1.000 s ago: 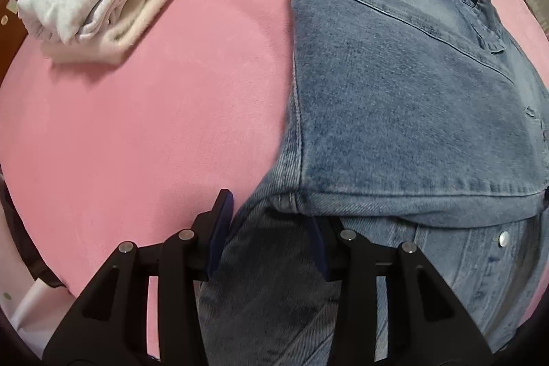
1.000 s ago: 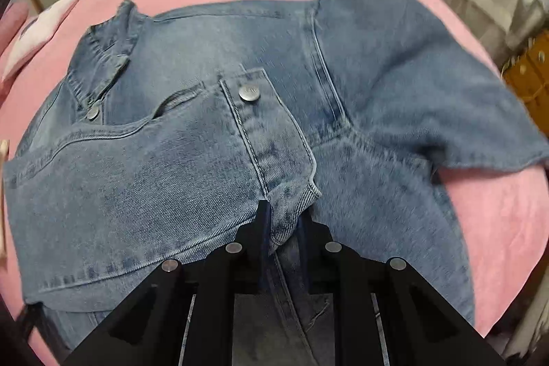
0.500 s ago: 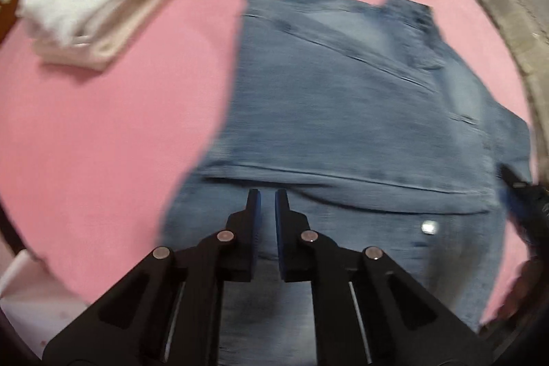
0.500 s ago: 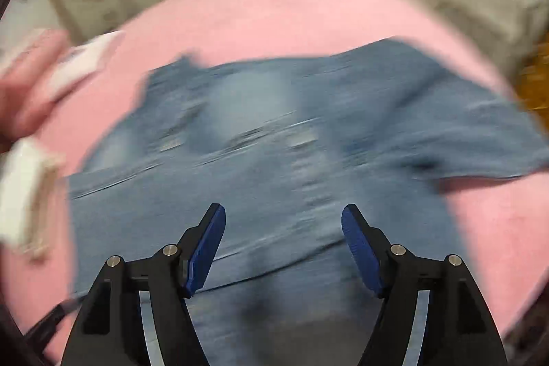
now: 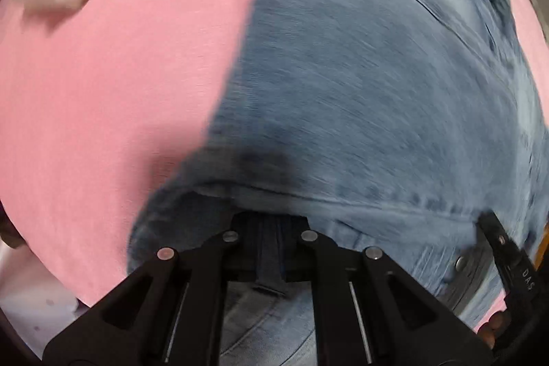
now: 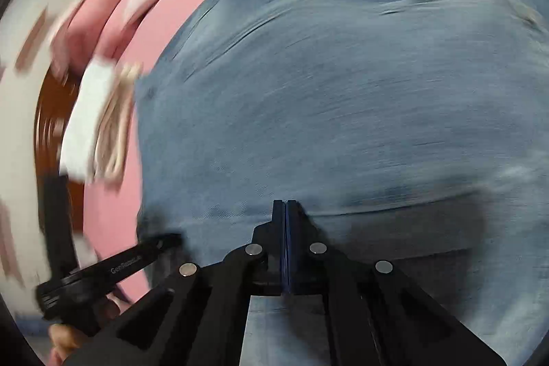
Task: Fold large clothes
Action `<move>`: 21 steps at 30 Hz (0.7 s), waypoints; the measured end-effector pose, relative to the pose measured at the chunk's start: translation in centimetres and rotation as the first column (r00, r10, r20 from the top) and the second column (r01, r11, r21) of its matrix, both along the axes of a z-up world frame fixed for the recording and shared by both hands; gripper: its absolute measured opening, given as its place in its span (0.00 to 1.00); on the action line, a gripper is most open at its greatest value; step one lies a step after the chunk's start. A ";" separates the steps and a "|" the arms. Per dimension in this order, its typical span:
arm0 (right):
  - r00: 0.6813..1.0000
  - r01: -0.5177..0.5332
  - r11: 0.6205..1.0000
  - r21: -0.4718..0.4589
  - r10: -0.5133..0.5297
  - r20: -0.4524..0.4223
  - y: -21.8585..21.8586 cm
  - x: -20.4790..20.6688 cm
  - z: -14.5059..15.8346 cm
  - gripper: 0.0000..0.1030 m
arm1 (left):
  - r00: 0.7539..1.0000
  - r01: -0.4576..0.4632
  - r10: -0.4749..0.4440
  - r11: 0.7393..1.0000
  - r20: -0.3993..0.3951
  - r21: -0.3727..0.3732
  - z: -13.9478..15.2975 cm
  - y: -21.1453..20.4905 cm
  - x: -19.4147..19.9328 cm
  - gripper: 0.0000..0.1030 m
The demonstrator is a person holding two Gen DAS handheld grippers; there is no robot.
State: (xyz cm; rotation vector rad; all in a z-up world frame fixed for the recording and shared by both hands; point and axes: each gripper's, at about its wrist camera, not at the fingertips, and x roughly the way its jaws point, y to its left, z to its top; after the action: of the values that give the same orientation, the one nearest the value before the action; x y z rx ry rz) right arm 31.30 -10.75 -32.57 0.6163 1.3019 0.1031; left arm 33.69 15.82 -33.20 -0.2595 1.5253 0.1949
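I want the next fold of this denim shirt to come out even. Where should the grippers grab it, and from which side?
Grip the denim shirt along its near bottom edge, coming in low from the near side. That edge is loose layered fabric, while the rest lies flat on the pink bed. The left gripper already pinches it near the left corner; the right gripper looks closed further along.
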 end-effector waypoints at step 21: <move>0.932 -0.283 0.959 0.008 0.273 0.238 7.5 7.4 2.4 0.00 | 0.910 0.356 -0.288 0.913 0.300 -0.202 8.7 -7.1 4.5 0.06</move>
State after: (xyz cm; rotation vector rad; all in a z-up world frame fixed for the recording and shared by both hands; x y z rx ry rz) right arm 38.66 -3.23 -30.15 0.4369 1.1516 0.4259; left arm 38.14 8.72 -24.53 -0.2188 1.3017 -0.2938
